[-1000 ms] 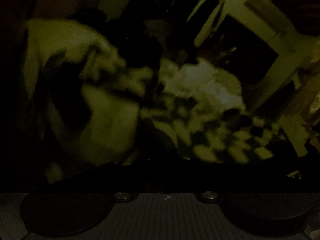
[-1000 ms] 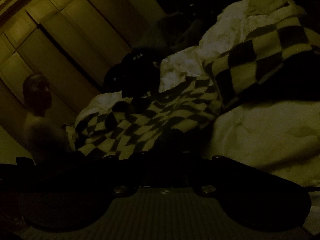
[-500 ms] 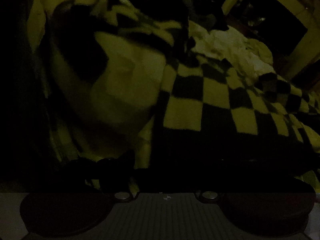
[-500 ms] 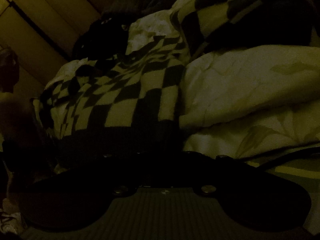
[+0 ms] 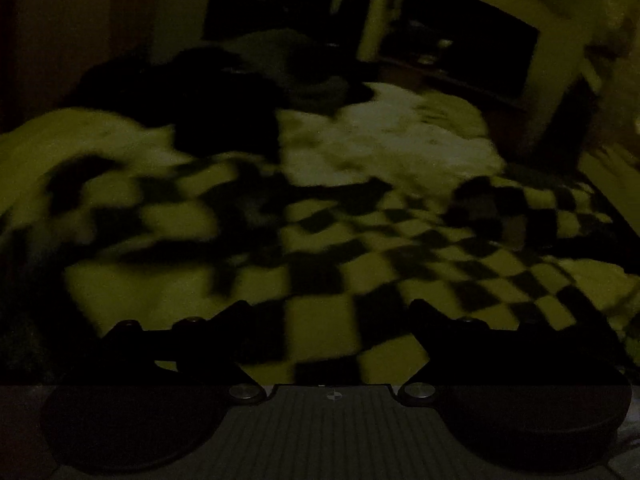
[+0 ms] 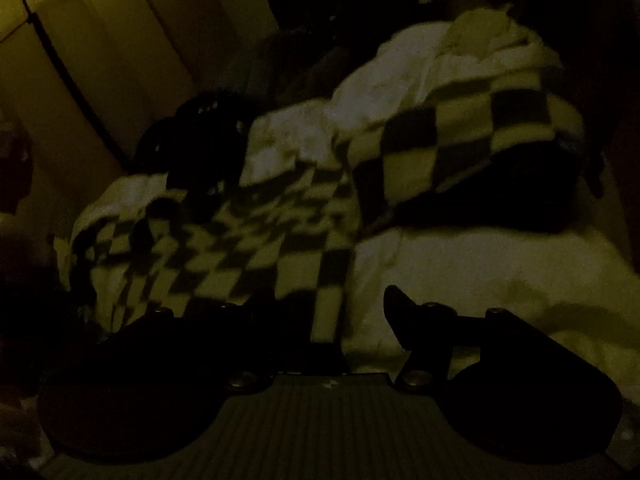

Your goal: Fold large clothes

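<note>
A large black-and-pale checkered cloth [image 5: 320,248] lies spread over the bed, blurred in the dim left wrist view. My left gripper [image 5: 328,308] hangs over its near edge, open wide with nothing pinched between its fingers. In the right wrist view the same checkered cloth [image 6: 224,248] runs from the left towards a bunched fold [image 6: 460,136] at the upper right. My right gripper [image 6: 326,296] has its jaws opening. A narrow strip of the cloth's edge lies between them, and the pads stand apart from it.
Pale rumpled bedding [image 5: 400,136] [image 6: 480,264] lies beyond and beside the cloth. A dark heap of clothes [image 5: 208,96] [image 6: 192,132] sits at the back. Cupboard panels [image 6: 100,40] stand at the left, and a dark framed recess [image 5: 468,52] is at the far right.
Both grippers were shut at the cloth's edge and now stand open. The left view has drawn back, so more of the spread cloth shows. The right fingers have parted.
</note>
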Action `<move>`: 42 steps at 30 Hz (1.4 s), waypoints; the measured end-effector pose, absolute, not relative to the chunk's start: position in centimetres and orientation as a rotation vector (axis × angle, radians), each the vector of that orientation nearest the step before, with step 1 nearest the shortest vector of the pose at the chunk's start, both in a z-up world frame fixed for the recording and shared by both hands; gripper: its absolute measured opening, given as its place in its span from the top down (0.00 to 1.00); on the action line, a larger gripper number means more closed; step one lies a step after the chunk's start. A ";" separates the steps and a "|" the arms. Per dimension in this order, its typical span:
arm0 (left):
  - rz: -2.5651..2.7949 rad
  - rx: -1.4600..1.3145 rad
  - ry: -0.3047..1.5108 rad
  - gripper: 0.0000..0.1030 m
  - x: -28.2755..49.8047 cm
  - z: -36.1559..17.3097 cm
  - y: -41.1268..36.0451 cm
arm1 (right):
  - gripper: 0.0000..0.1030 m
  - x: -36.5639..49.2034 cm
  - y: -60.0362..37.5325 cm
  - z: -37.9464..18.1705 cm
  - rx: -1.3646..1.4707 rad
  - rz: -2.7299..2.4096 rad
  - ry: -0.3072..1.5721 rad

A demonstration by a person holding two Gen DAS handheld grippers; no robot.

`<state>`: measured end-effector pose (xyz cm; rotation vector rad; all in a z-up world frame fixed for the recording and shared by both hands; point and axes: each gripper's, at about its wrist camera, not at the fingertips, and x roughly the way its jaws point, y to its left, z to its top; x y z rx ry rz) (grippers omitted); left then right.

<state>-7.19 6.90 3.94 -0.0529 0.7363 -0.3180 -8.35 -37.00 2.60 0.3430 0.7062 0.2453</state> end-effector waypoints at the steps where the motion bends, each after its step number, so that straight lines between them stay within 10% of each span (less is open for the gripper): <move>1: -0.336 -0.044 0.740 0.00 -6.5 3.8 5.9 | 0.37 -8.1 -37.3 2.7 0.355 0.236 0.682; 42: -0.479 0.045 0.830 0.00 2.3 -5.3 -6.8 | 0.50 -0.8 -52.6 -3.3 1.031 -0.209 0.143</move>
